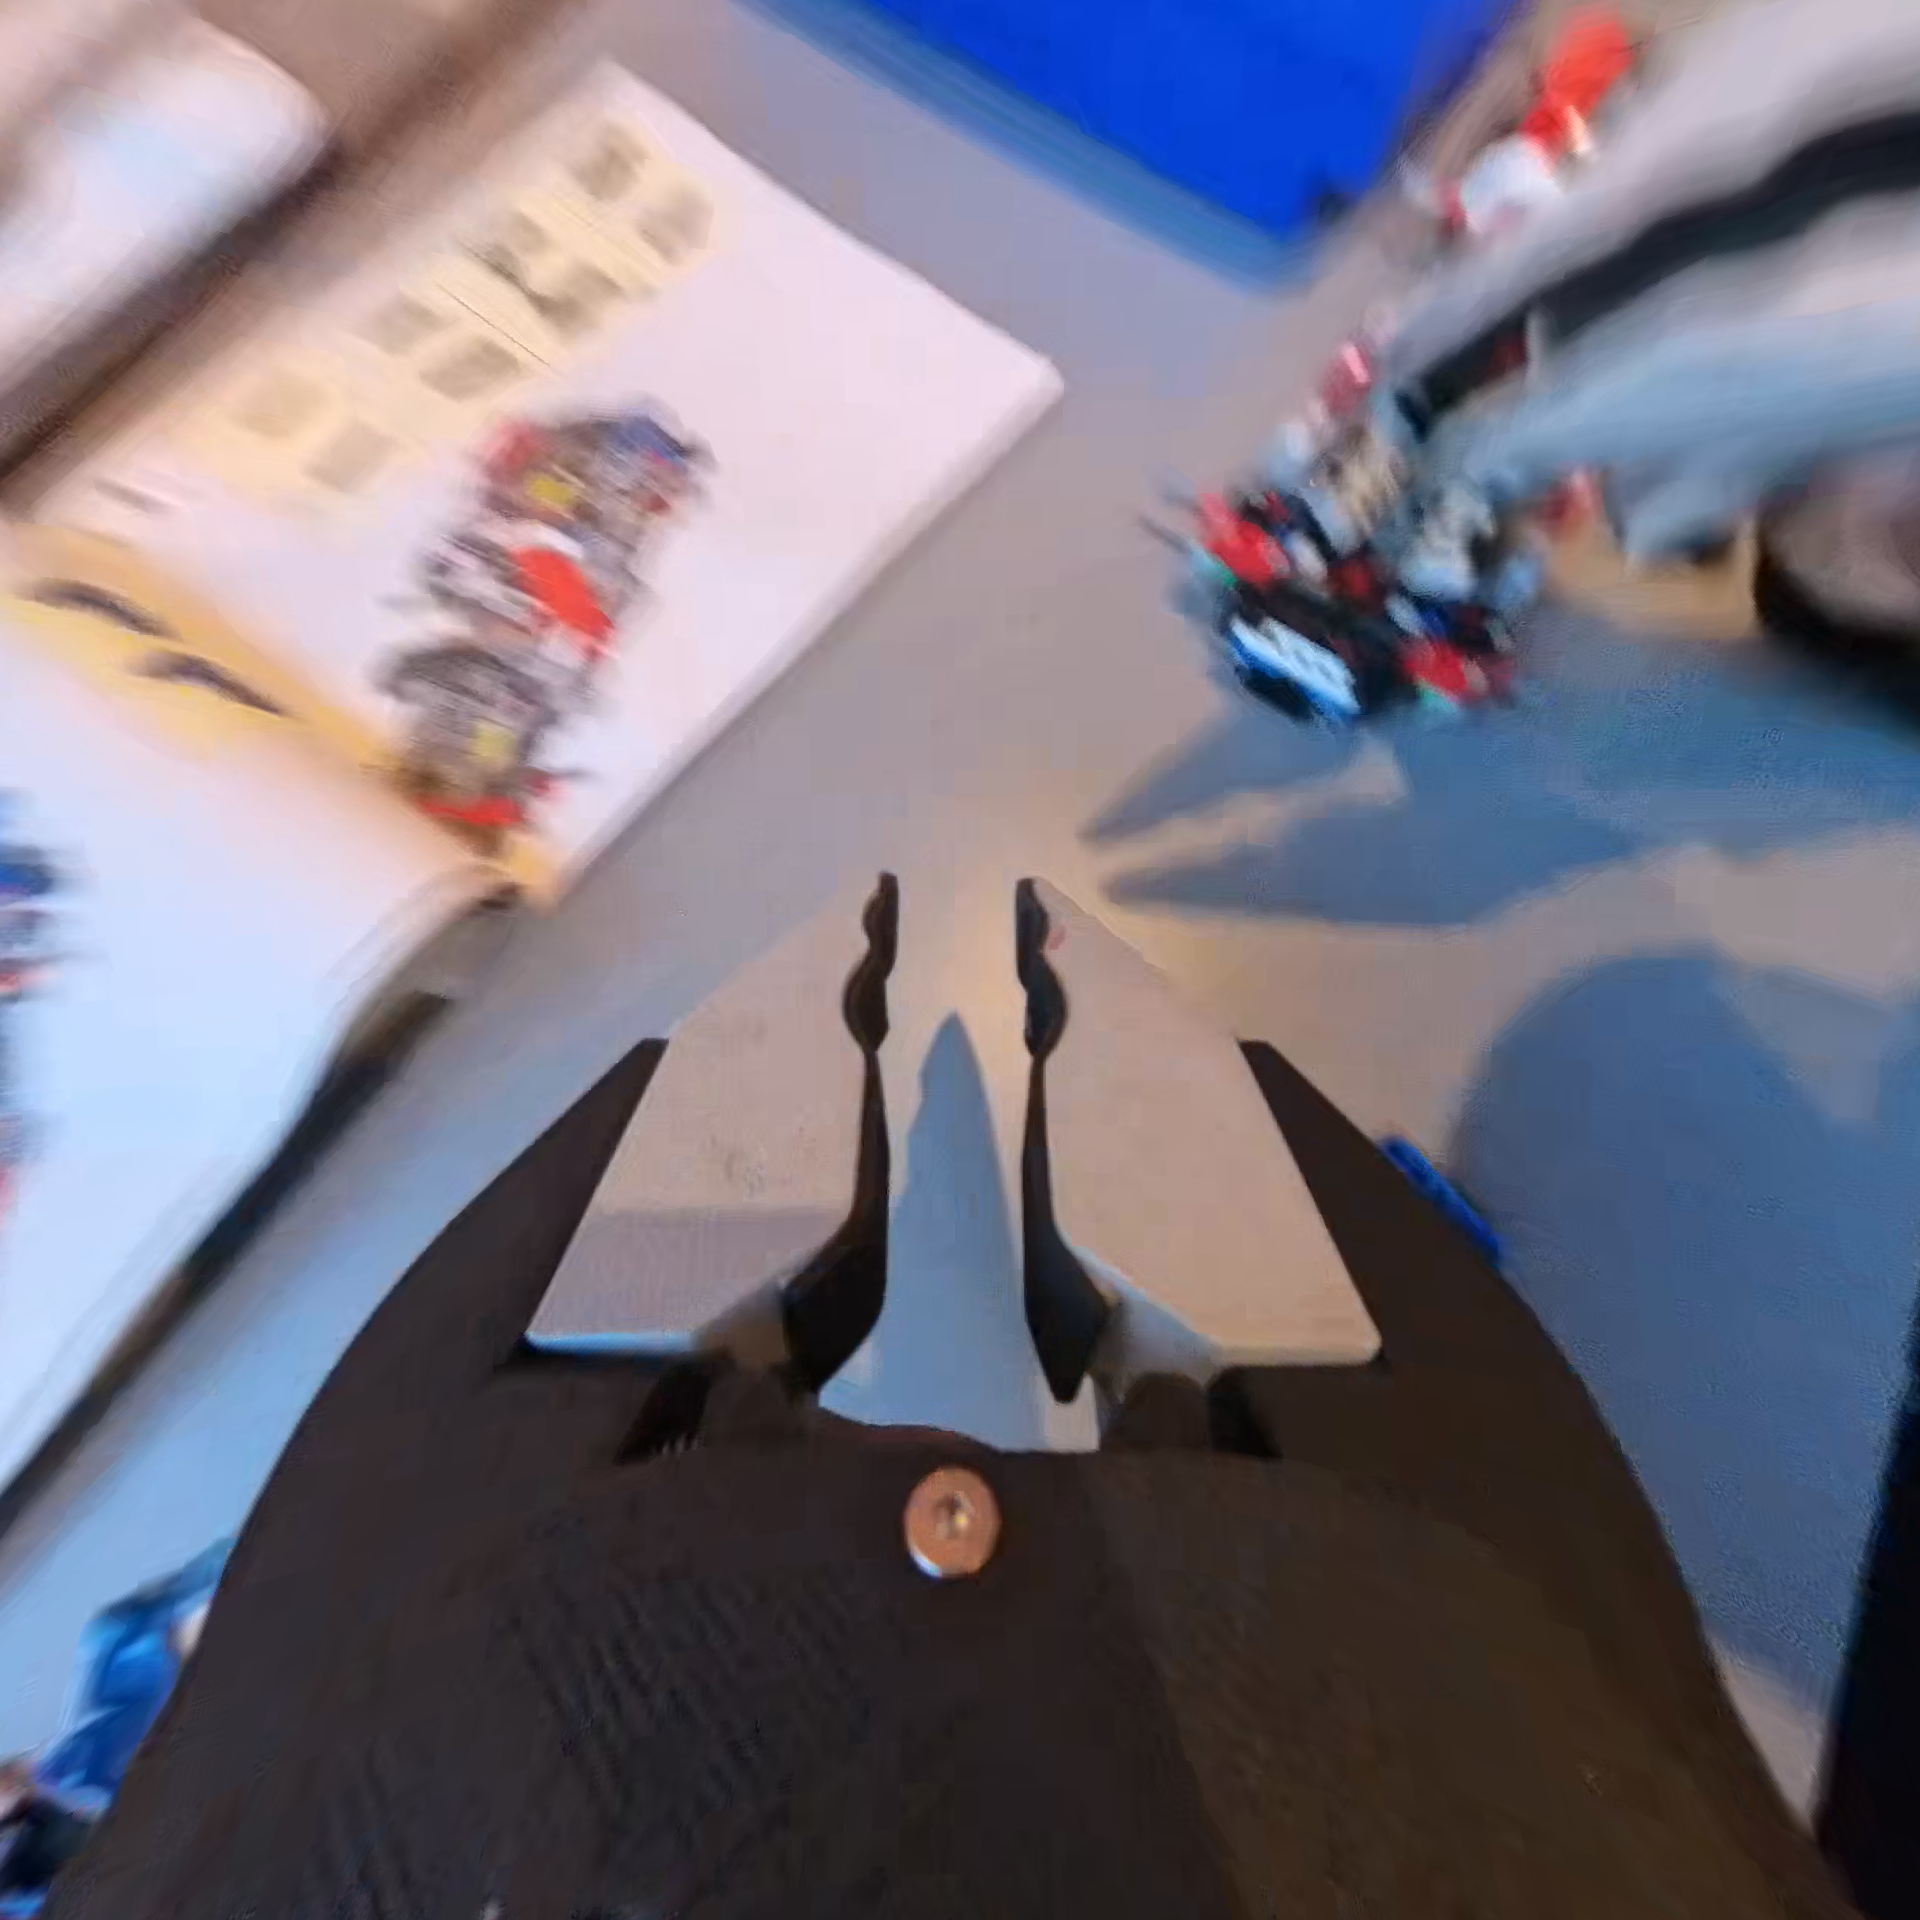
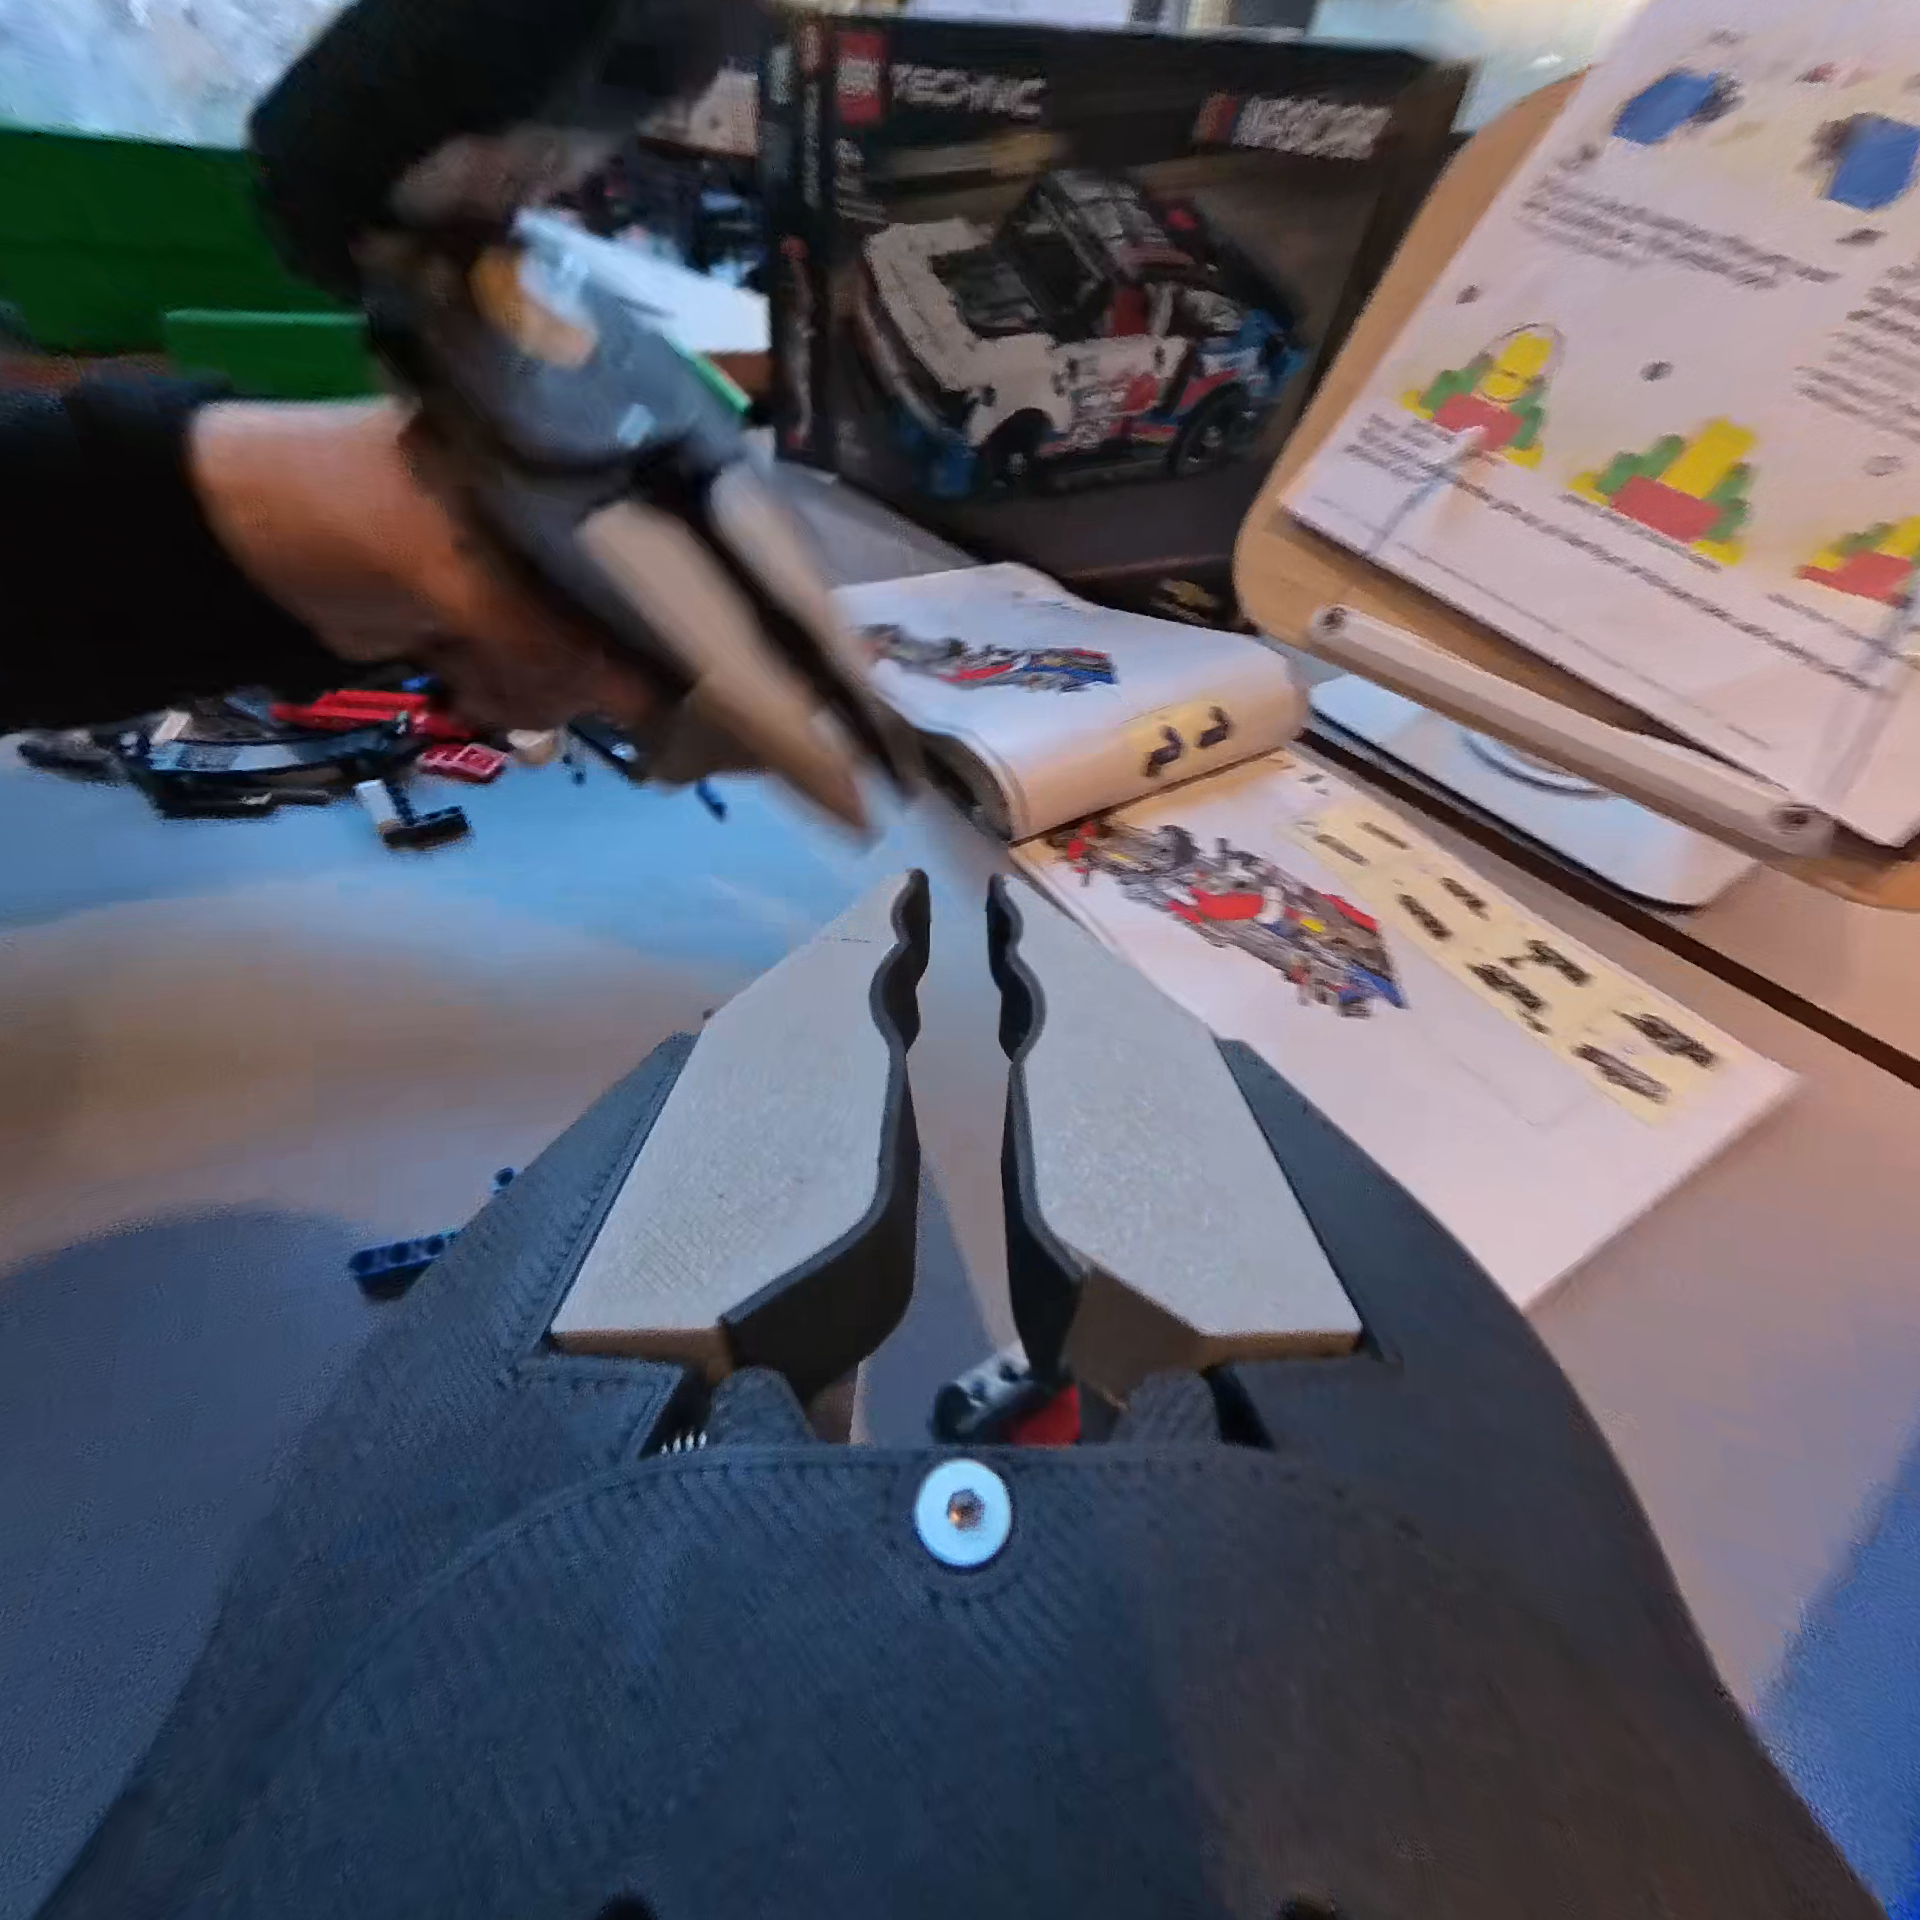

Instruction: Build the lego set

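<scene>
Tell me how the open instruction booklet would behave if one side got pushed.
The instruction booklet is thin paper lying flat on the table, so it would probably slide or swivel easily. Its pages look floppy and might buckle rather than move stiffly. The thick folded-over stack likely adds weight there.

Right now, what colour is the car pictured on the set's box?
Mostly white, with red and blue markings; the box itself is dark. The right wrist view shows it best.

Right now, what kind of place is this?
Probably a hobby or work table indoors: a dark boxed car-model kit, an open white instruction booklet and loose red and black building pieces lie on it.
</scene>
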Tool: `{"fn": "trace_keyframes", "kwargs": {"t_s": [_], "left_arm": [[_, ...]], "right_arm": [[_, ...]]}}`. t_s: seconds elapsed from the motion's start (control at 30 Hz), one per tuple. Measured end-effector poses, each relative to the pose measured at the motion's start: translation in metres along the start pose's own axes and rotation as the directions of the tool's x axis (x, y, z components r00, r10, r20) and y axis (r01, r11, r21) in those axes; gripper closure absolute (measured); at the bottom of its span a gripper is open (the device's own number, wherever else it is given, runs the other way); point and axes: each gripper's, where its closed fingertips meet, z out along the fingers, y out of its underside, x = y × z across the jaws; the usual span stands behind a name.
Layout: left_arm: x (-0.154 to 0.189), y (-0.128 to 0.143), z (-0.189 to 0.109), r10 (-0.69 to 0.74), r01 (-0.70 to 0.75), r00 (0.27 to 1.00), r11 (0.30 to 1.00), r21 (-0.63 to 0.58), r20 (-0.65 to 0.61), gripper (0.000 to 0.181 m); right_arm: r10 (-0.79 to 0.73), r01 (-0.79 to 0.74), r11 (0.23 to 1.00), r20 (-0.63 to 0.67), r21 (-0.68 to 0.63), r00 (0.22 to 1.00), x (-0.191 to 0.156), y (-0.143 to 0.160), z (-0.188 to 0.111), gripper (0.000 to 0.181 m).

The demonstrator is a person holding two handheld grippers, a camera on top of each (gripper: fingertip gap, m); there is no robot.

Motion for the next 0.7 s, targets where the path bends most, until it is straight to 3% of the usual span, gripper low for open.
{"fn": "trace_keyframes", "kwargs": {"t_s": [0.1, 0.27, 0.37, 0.57, 0.7], "left_arm": [[0.020, 0.036, 0.022, 0.114, -0.120, 0.992, 0.983, -0.141, -0.054, 0.164], [0.031, 0.044, 0.032, 0.061, -0.101, 0.980, 0.973, -0.208, -0.190, 0.165], [0.026, 0.060, 0.036, 0.087, -0.141, 0.978, 0.944, -0.297, -0.187, 0.165], [0.023, 0.063, 0.033, 0.120, -0.174, 0.974, 0.940, -0.292, -0.193, 0.179], [0.024, 0.062, 0.034, 0.106, -0.161, 0.971, 0.952, -0.260, -0.215, 0.180]], "right_arm": [[0.025, -0.023, 0.998, -0.029, 0.054, 0.999, 0.014, -0.012, -0.021, 0.174], [0.060, -0.059, 0.998, -0.026, 0.023, 0.998, 0.014, -0.001, -0.036, 0.172], [0.074, -0.074, 0.997, -0.013, 0.009, 0.997, 0.011, 0.007, -0.040, 0.173], [0.088, -0.088, 0.996, 0.010, -0.009, 0.996, 0.007, 0.015, -0.040, 0.173], [0.076, -0.074, 0.997, 0.055, -0.037, 0.996, -0.007, 0.022, -0.034, 0.173]]}}
